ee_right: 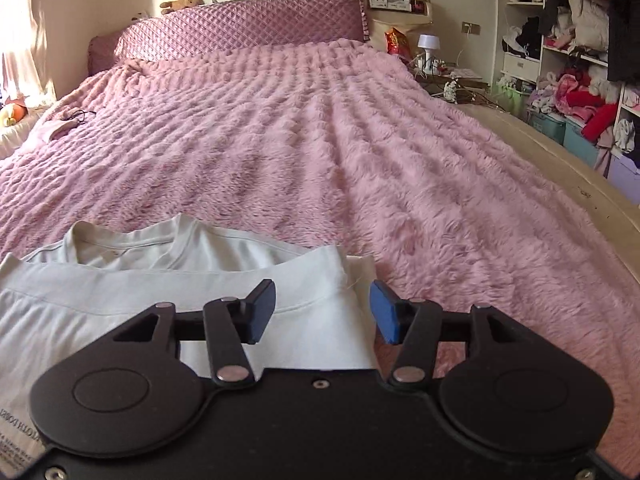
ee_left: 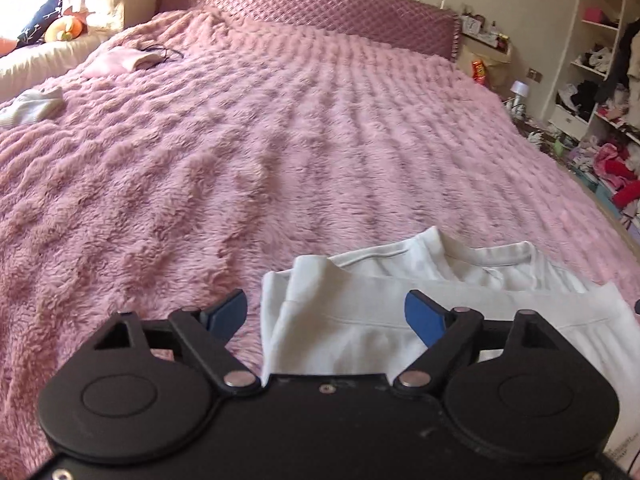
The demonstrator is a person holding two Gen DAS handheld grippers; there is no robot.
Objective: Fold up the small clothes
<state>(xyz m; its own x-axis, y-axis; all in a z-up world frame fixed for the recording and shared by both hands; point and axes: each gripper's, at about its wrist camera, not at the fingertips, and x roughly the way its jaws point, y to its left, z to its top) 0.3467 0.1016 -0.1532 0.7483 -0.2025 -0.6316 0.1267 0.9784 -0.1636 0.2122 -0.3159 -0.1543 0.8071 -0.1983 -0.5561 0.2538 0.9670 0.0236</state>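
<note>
Bedroom, big bed under a fluffy pink blanket, quilted mauve headboard at the far end

Left gripper: jaws spread wide, blue pads clear of everything, nothing pinched. Left edge of the white T-shirt sits in the gap below them, lying loose on the blanket

Right gripper: jaws about half spread, nothing clamped. Shirt's right folded edge lies under and between the pads, no contact visible

T-shirt is at the near end of the bed, just ahead of both grippers. Bottom hem folded up toward the collar; neckline visible beyond the fold. Printed text on the shirt at the frame edge, too small to read

Further out: small white garment and a pale pink one at the far left of the bed, well apart from the shirt. Open shelves stuffed with clothes on the right, white lamp by the headboard
</note>
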